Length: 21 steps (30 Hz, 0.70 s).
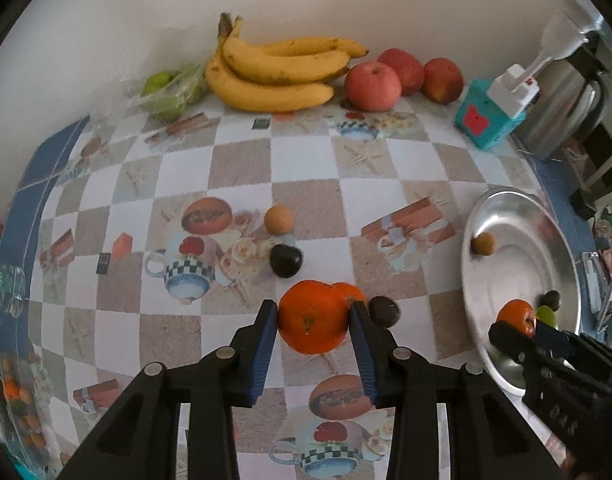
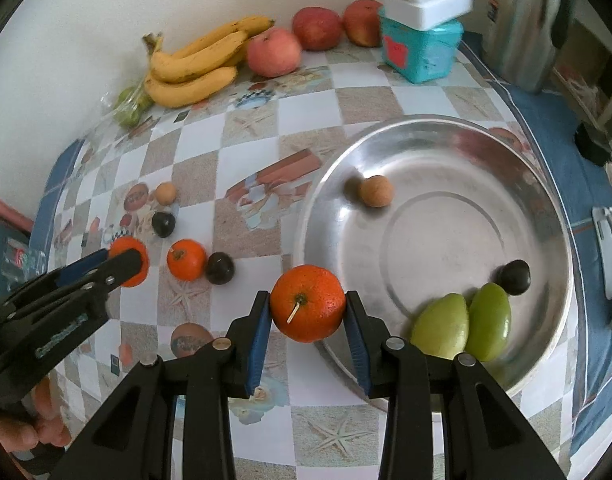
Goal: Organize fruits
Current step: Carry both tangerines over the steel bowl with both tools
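My left gripper (image 1: 312,316) is shut on an orange (image 1: 312,322) low over the table; a second orange (image 1: 348,290) and a dark plum (image 1: 383,311) lie just behind it. My right gripper (image 2: 308,308) is shut on another orange (image 2: 308,304) at the near left rim of the metal bowl (image 2: 546,200). The bowl holds two green fruits (image 2: 462,326), a dark plum (image 2: 515,277) and a small tan fruit (image 2: 377,191). On the table lie another plum (image 1: 286,261) and a tan fruit (image 1: 279,219).
Bananas (image 1: 274,72), three red apples (image 1: 402,74) and bagged green fruits (image 1: 168,92) line the back wall. A teal box with a white device (image 1: 492,114) and a steel kettle (image 1: 566,108) stand at back right. A plastic bag (image 1: 10,360) lies at the left edge.
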### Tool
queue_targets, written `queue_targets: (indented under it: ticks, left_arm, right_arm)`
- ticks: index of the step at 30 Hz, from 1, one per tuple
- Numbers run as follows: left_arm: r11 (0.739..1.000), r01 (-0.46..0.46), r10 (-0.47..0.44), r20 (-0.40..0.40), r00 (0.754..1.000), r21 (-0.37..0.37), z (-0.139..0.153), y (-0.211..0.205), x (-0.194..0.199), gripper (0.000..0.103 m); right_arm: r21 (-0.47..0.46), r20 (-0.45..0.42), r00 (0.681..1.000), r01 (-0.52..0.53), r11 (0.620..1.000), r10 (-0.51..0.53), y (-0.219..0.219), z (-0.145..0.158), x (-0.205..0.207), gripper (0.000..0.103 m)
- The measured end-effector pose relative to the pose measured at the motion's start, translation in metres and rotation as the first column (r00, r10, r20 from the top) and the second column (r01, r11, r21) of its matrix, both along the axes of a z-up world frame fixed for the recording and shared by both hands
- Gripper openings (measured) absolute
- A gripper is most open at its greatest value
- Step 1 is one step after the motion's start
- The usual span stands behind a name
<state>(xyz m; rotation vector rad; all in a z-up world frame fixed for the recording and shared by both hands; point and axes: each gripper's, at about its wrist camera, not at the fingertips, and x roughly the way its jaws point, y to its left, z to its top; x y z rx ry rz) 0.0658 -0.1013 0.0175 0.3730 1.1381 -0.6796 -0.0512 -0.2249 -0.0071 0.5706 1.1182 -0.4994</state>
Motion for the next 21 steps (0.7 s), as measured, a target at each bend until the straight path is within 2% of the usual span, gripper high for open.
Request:
queue_targets:
  ticks: [6,13,18,21]
  left_arm:
    - [0.998,0.062,-0.062,0.017,0.998,-0.027,0.01,-0.018,-0.017,0.04]
    - [0.982,0.178,-0.175,0.039,0.984,-0.063,0.018,-0.049,-0.05,0.04]
    - [0.968,0.237,-0.233,0.055,0.971,-0.078,0.016,-0.068,-0.072,0.04]
    - [0.969,0.232,-0.229,0.038,0.973,-0.087,0.011,-0.076,-0.08,0.04]
  right_arm:
    - [0.017,0.017,0.993,0.113,0.993,-0.113,-0.03,0.0,-0.024,0.038]
    - [0.03,0.009,0.97,0.243,0.97,-0.243,-0.061,-0.007,-0.051,0.038]
    - [0.043,0.022,0.96,0.278,0.96,-0.279,-0.072,-0.012,-0.06,0.038]
    - [0.03,0.033,0.954,0.297,0.954,-0.298,-0.076,-0.012,-0.062,0.038]
